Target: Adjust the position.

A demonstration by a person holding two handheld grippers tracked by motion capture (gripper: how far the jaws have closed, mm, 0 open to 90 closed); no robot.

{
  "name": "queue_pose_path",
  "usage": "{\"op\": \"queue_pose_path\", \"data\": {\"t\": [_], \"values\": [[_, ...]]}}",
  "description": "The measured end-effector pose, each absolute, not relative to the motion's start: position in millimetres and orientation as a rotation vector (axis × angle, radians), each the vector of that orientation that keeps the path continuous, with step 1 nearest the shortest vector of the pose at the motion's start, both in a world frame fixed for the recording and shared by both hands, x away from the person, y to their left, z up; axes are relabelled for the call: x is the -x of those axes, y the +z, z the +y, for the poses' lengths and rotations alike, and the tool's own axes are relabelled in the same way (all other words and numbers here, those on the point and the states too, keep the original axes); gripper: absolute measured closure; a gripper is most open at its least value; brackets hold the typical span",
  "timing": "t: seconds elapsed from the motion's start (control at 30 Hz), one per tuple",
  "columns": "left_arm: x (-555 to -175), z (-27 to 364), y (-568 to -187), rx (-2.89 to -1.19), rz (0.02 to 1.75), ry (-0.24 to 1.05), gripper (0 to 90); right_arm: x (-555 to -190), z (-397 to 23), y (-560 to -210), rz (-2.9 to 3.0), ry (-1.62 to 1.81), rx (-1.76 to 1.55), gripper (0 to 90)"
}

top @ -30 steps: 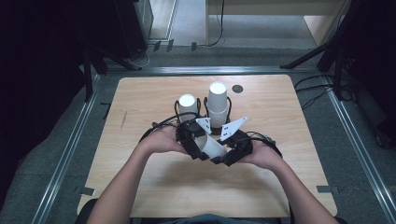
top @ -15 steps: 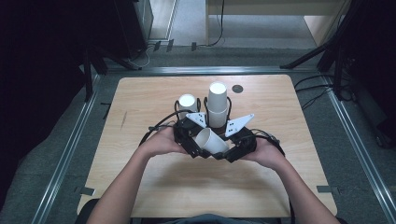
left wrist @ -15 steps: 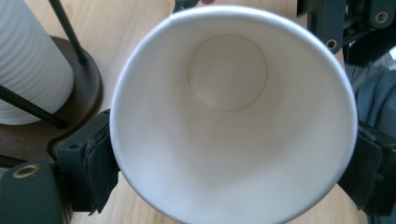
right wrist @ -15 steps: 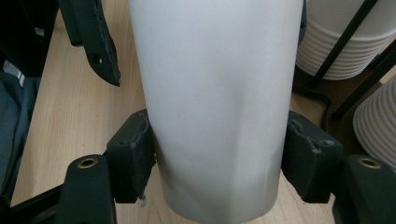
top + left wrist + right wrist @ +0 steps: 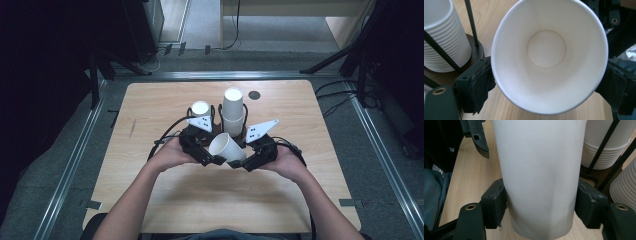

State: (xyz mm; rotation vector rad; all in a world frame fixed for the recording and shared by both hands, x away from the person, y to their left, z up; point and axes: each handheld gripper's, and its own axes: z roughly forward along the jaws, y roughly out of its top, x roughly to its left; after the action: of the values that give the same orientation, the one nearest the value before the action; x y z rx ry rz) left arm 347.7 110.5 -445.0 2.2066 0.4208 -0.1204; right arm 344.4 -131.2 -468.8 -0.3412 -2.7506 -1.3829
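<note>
A white paper cup (image 5: 226,146) hangs on its side above the table between both hands. My right gripper (image 5: 241,161) is shut on the cup's body (image 5: 539,175), with a pad pressed on each side. The cup's open mouth (image 5: 546,47) faces my left gripper (image 5: 214,156). Its jaws have just been opening, and the cup's rim is between them. In the left gripper view the left gripper (image 5: 549,85) has its pads close beside the rim without squeezing it.
Just behind the hands a black rod holder carries a tall cup stack (image 5: 233,110) and a shorter stack (image 5: 200,108). A small black disc (image 5: 254,95) lies at the back of the wooden table (image 5: 150,100). Metal rails run along the table's sides.
The cup has shifted slightly away from the person, and its mouth shows more. Both hands have hardly moved.
</note>
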Motion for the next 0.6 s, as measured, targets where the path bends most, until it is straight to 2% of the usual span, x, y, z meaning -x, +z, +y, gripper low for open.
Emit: {"op": "queue_pose_path", "data": {"t": [0.43,0.47,0.6], "values": [[-348.3,109.1,-447.7,-2.121,0.452,-0.152,9.4,-344.0,-130.6,-469.8,-2.698,-1.435,0.338,32.8],[-348.3,109.3,-447.8,-2.112,0.453,-0.151,13.2,-343.8,-130.2,-470.0,-2.696,-1.435,0.337,32.8],[-347.5,108.7,-449.0,-2.098,0.44,-0.154,18.7,-344.1,-129.9,-470.5,-2.689,-1.424,0.343,32.9]]}}
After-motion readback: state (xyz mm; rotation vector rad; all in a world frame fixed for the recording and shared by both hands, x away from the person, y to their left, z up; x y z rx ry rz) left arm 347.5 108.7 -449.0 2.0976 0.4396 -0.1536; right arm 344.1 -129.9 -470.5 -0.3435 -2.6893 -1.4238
